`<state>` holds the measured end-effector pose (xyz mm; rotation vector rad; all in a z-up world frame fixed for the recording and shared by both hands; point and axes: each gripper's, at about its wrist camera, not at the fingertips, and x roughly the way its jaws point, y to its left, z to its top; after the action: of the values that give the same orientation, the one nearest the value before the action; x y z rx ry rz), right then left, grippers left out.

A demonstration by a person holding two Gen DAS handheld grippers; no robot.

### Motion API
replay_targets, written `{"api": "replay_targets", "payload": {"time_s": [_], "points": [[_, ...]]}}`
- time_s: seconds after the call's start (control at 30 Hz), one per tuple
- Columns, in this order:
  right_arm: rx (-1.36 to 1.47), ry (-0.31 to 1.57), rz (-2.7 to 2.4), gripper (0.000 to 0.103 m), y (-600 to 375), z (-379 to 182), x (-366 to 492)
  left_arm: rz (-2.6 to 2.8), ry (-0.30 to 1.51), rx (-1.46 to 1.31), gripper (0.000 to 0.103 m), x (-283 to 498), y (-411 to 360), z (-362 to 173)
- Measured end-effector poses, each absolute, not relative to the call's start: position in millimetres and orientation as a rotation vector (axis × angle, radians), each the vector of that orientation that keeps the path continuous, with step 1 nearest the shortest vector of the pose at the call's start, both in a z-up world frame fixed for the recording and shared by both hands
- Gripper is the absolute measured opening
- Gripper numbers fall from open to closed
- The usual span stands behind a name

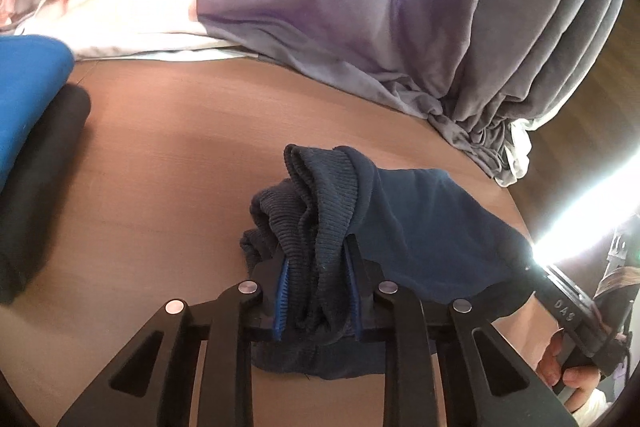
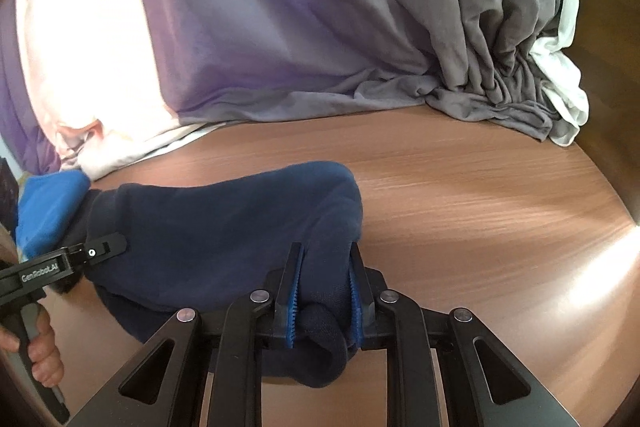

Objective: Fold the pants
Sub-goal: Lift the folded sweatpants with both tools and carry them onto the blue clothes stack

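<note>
Above the brown wooden table, both tongs, left and right, clench bunched ends of the navy fleece pants, lifting them together for folding.

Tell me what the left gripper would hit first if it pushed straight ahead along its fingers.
The left gripper is shut on the navy pants, so their bunched ribbed end leads. Beyond it, probably the bare wooden table, then the grey bedding; depth is unclear.

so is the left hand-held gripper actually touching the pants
Touching. The left wrist view shows the left hand-held gripper with both blue pads pressed against the bunched ribbed cuff of the navy pants, no gap.
</note>
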<state>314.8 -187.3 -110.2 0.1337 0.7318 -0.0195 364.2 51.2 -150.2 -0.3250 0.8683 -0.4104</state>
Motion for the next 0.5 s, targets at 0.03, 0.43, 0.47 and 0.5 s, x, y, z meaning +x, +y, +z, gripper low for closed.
{"api": "replay_targets", "payload": {"time_s": [0.03,0.43,0.47,0.5], "points": [[0.135,0.729,-0.017,0.021,-186,-109,310,-0.407,0.866,-0.317,0.024,361,50,-151],[0.103,0.757,-0.030,0.021,-194,-128,292,-0.378,0.924,-0.278,0.038,362,41,-171],[0.102,0.762,-0.030,0.021,-195,-130,292,-0.368,0.926,-0.271,0.039,364,40,-172],[0.100,0.767,-0.032,0.021,-196,-133,293,-0.362,0.925,-0.266,0.044,365,40,-173]]}}
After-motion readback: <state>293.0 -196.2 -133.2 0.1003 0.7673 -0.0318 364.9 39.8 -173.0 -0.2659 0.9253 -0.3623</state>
